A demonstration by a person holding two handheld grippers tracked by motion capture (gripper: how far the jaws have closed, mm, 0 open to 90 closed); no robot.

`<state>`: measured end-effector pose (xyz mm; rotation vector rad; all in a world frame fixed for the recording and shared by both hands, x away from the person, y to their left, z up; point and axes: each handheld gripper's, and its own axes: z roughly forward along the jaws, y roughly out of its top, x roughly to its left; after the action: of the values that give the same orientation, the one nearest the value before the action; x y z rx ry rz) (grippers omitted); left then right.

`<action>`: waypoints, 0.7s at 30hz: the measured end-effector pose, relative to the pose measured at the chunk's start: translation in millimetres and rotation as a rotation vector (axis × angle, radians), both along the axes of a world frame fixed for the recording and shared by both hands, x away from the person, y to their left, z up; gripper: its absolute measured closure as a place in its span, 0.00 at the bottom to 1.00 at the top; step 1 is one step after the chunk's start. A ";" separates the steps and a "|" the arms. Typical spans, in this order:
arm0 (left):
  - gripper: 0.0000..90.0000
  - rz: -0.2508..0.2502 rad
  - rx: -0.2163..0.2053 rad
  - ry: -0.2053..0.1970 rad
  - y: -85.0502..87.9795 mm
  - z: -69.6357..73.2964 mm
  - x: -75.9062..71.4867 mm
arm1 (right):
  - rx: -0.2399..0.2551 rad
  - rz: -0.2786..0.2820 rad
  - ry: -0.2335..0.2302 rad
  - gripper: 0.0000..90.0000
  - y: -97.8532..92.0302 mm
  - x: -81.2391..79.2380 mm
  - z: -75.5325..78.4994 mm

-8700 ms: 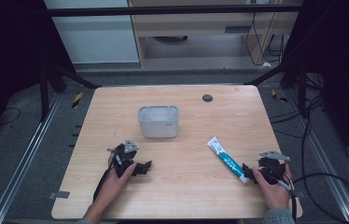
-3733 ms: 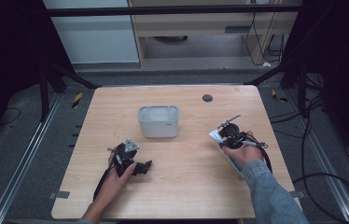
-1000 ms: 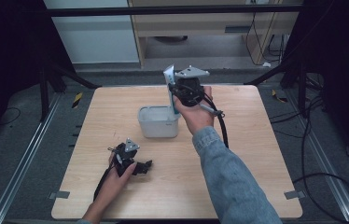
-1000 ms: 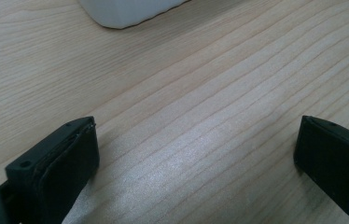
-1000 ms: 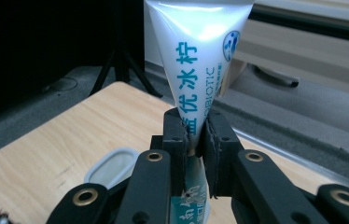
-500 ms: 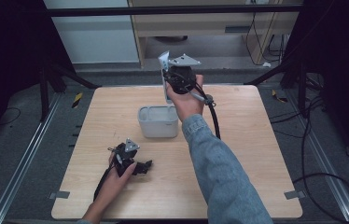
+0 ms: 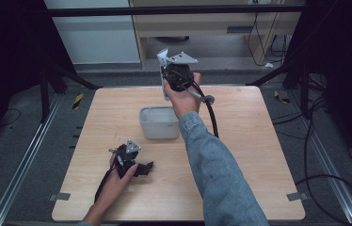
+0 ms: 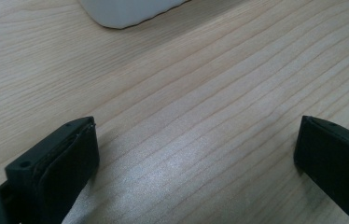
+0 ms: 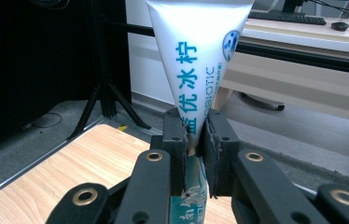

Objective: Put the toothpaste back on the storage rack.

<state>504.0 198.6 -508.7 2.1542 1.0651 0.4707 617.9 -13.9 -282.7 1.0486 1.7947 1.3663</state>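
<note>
A white tube with blue lettering (image 9: 196,60) stands upright between the jaws of my right gripper (image 9: 195,135), which is shut on it. In the high view the right gripper (image 7: 165,81) is raised just behind the far rim of the grey tub (image 7: 159,123), and the tube (image 7: 163,57) sticks up from it. My left gripper (image 7: 147,167) rests on the table near the front left, jaws spread wide apart. Its own view shows bare wood between the left gripper's fingers (image 8: 70,156) and the tub's bottom edge (image 8: 126,11) farther off.
The wooden table (image 7: 259,155) has bare room on its right half. A black cable (image 7: 210,115) trails from the right gripper over the table. A metal rail and dark frame legs stand beyond the far edge.
The right gripper picked the tube up from the right front of the table and carried it up and back, to a spot above the tub's far side. The left gripper stayed put.
</note>
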 end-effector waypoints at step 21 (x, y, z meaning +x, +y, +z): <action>0.00 -0.001 0.000 0.000 -0.3 0.0 0.3 | 0.011 0.039 0.019 0.89 15.8 -6.6 -19.2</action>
<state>504.3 198.3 -508.8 2.1548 1.0637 0.4700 611.3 1.9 -301.9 1.0413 1.8323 1.3950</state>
